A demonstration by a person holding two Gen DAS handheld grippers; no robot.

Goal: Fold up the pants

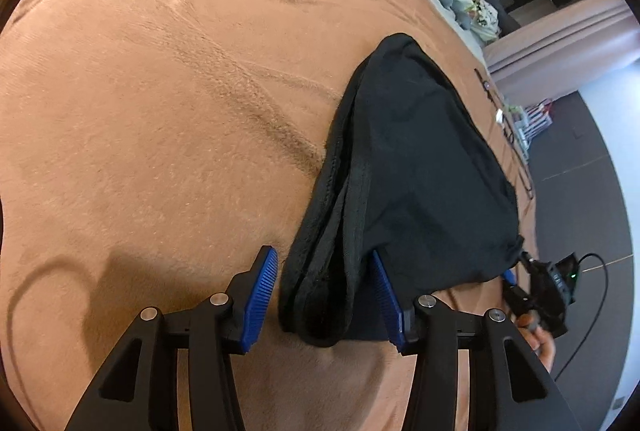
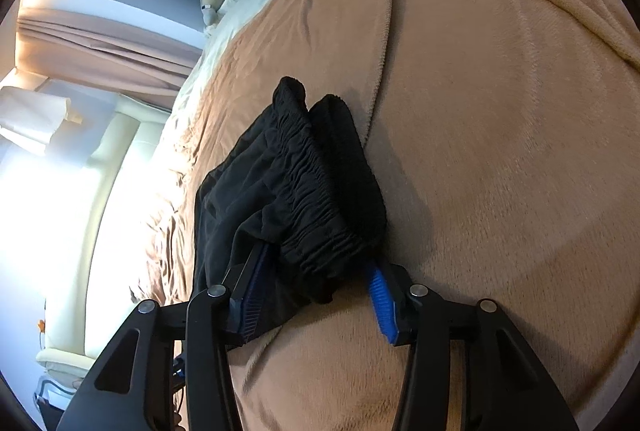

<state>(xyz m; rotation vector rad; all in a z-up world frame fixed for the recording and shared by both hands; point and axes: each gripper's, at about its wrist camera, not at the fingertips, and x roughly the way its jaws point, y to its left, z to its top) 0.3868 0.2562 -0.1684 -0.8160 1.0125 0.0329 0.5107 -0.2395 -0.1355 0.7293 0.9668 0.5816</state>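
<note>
Already folded: black pants (image 1: 416, 159) bunched on tan blanket (image 1: 160, 111).
Left gripper (image 1: 324, 295) released around hems; right gripper (image 2: 316, 295) loose astride waistband.

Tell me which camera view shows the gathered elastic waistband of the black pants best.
The right wrist view: the gathered elastic waistband runs across the frame's centre, its ruching sharp, just ahead of the right gripper. The left wrist view shows the black pants mostly as smooth cloth and hem edges; no waistband is clear there.
</note>
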